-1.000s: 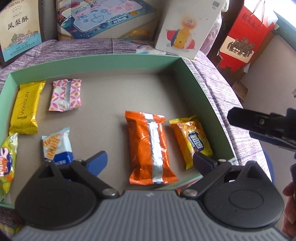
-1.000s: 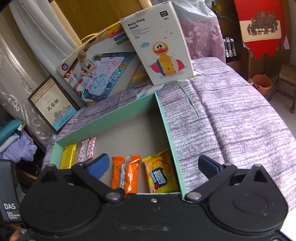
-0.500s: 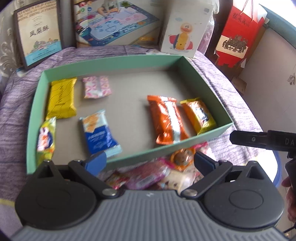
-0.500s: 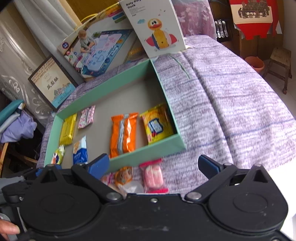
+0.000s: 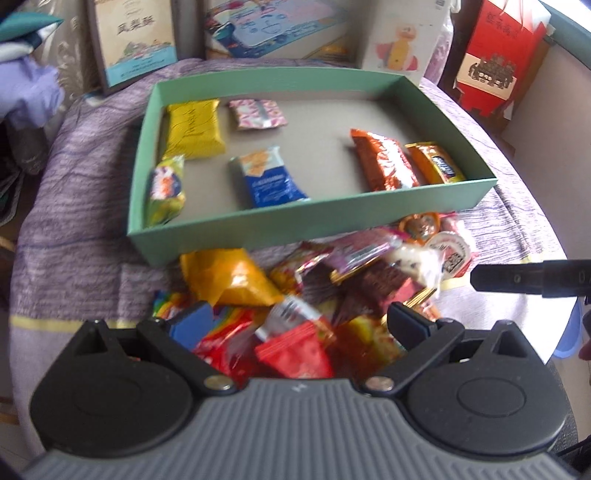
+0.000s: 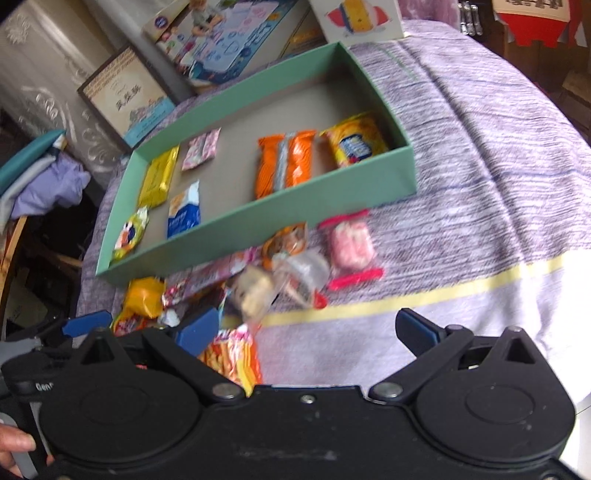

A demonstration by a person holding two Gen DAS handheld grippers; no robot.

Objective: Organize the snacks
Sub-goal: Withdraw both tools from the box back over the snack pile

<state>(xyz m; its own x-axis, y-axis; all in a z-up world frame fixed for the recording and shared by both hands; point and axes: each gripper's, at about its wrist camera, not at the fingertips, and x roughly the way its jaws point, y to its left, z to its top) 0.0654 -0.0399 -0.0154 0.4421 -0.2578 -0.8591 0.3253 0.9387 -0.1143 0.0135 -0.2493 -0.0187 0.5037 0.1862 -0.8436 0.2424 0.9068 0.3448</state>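
A green tray (image 5: pixel 314 221) (image 6: pixel 258 218) on the purple cloth holds several snacks: a yellow bar (image 5: pixel 194 129), a pink packet (image 5: pixel 257 113), a blue packet (image 5: pixel 269 181), an orange packet (image 5: pixel 382 160) (image 6: pixel 284 162) and others. A heap of loose snacks (image 5: pixel 314 295) (image 6: pixel 258 273) lies in front of the tray's near wall. My left gripper (image 5: pixel 297 325) hovers open just above the heap, holding nothing. My right gripper (image 6: pixel 308 330) is open over the cloth to the right of the heap, empty; a pink candy bag (image 6: pixel 349 245) lies ahead of it.
Boxes lean at the back: a framed pastry box (image 5: pixel 135 37), a drawing-mat box (image 5: pixel 280 26), a duck toy box (image 5: pixel 400 40) and a red bag (image 5: pixel 498 59). The cloth (image 6: pixel 498 184) stretches bare to the right. A hand (image 6: pixel 14 446) shows at the lower left.
Both grippers have pulled back toward the near side, away from the tray. The heap of loose snacks in front of the tray has come into view. Both stay open.
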